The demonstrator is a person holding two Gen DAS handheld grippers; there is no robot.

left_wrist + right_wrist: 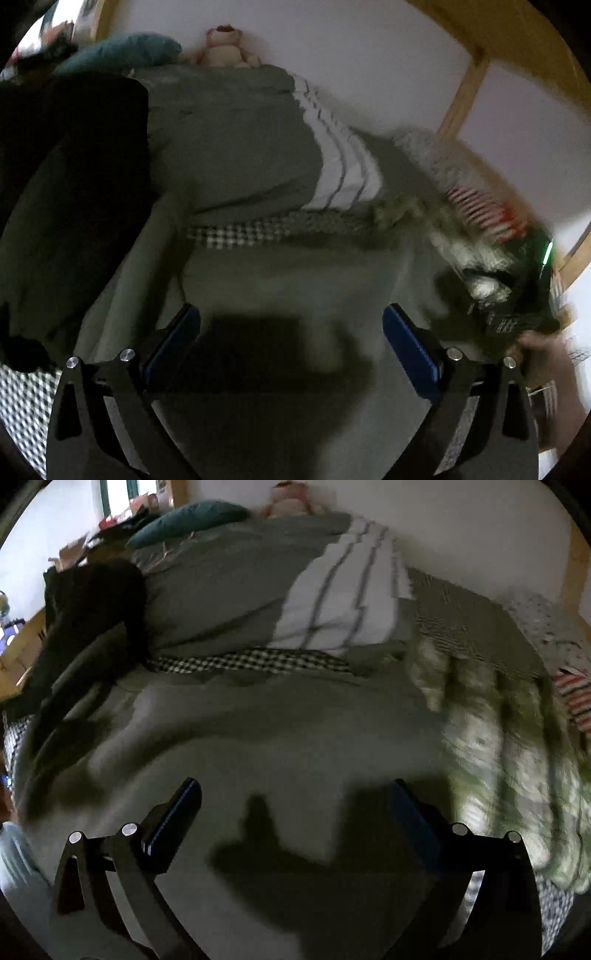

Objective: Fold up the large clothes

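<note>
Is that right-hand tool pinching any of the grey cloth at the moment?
No, the right tool stands wide open above the grey cloth, with nothing between its fingers.

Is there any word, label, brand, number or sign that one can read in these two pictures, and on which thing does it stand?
None can be read.
Right tongs' body: pale marks, too blurred to read.
Items on the shelf behind the bed: too small and blurred to tell.
Grey garment, striped pillow, plush toy: no text shows.
</note>
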